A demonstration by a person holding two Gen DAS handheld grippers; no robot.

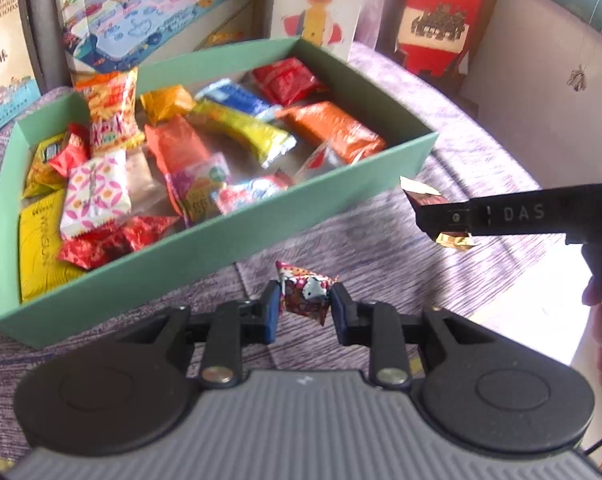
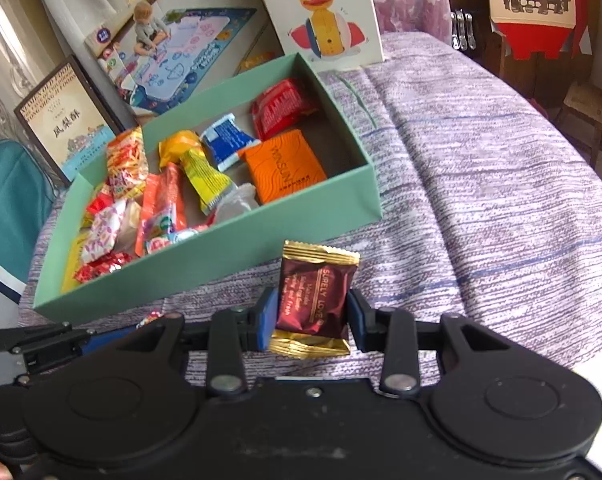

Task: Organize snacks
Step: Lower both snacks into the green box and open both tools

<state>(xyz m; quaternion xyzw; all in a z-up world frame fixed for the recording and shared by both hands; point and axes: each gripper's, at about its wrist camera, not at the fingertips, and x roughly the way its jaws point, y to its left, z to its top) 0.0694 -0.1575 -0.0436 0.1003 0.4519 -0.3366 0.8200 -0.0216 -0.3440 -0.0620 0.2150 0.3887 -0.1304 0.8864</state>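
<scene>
Two snacks are held up, one in each gripper, both on the near side of the green box (image 1: 221, 240). A small cat-face candy (image 1: 307, 294) is pinched by the left gripper (image 1: 305, 310), just above the purple cloth (image 1: 381, 248). Only the left view shows its picture. A dark red packet with gold ends (image 2: 315, 300) is squeezed by the right gripper (image 2: 313, 316). Its words are seen only in the right view; from the left view only gold corners peek out. Many bright snacks lie inside the box, with one orange packet (image 2: 287, 170) at its right end. Behind the box, one duck card (image 2: 325, 20) is stood up.
</scene>
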